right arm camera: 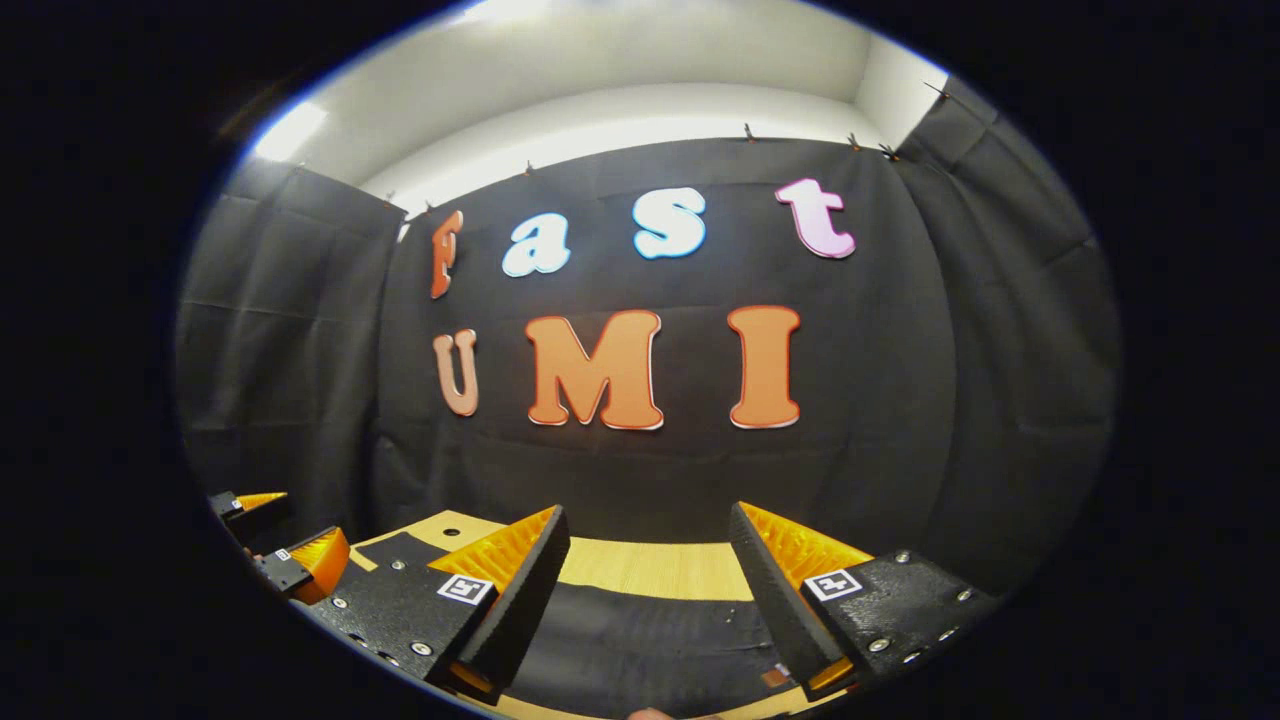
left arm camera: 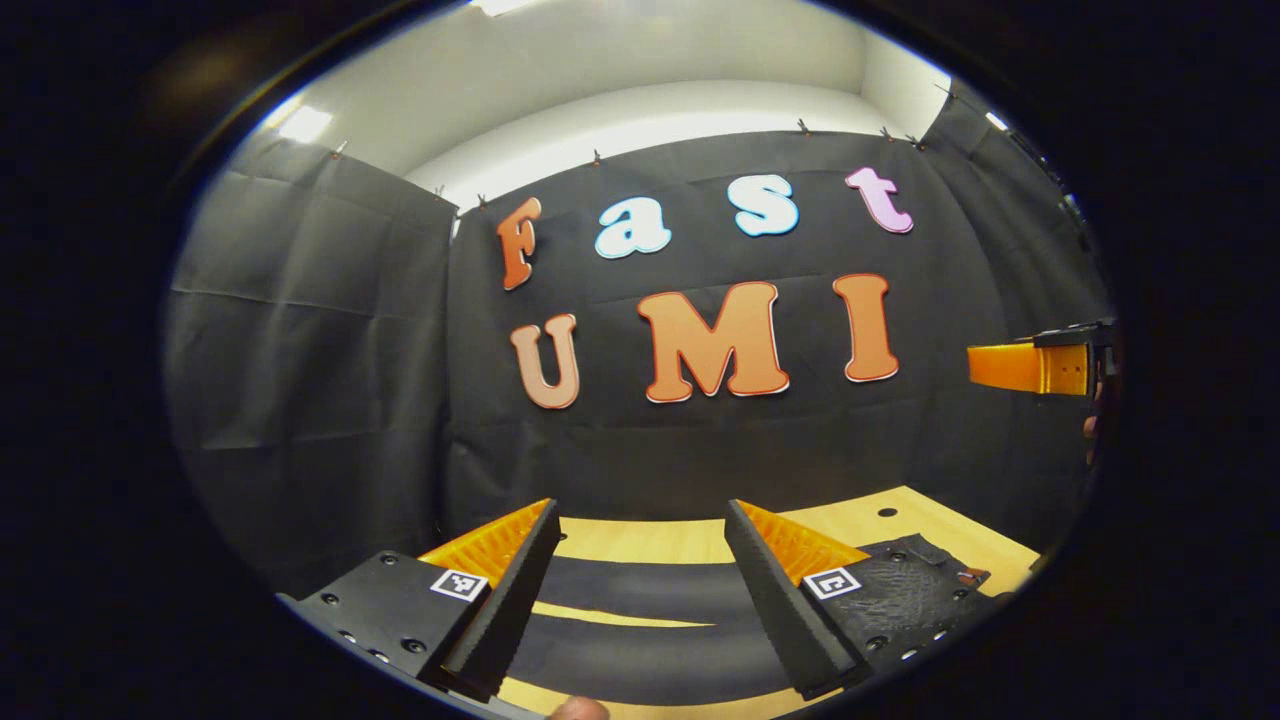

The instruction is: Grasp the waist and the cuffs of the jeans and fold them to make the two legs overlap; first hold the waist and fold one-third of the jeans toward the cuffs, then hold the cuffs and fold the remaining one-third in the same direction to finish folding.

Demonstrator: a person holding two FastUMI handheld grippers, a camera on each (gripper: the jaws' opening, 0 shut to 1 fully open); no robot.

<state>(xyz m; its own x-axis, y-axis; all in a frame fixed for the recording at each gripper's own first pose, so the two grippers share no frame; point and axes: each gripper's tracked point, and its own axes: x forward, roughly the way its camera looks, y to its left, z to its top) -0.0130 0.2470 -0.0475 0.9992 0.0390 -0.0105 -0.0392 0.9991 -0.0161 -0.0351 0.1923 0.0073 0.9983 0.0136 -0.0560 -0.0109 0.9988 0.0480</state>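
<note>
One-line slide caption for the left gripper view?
Open left hand-held gripper poised above dark jeans spread on a light wooden table.

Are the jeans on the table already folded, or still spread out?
Spread out: in the left gripper view the jeans lie flat with both legs apart, a strip of wooden table between them.

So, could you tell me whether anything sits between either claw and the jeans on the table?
Nothing visible does. The left claw is open above the dark jeans spread on the wooden table, and the right claw is open over them too, with just air between the fingers and the cloth.
</note>
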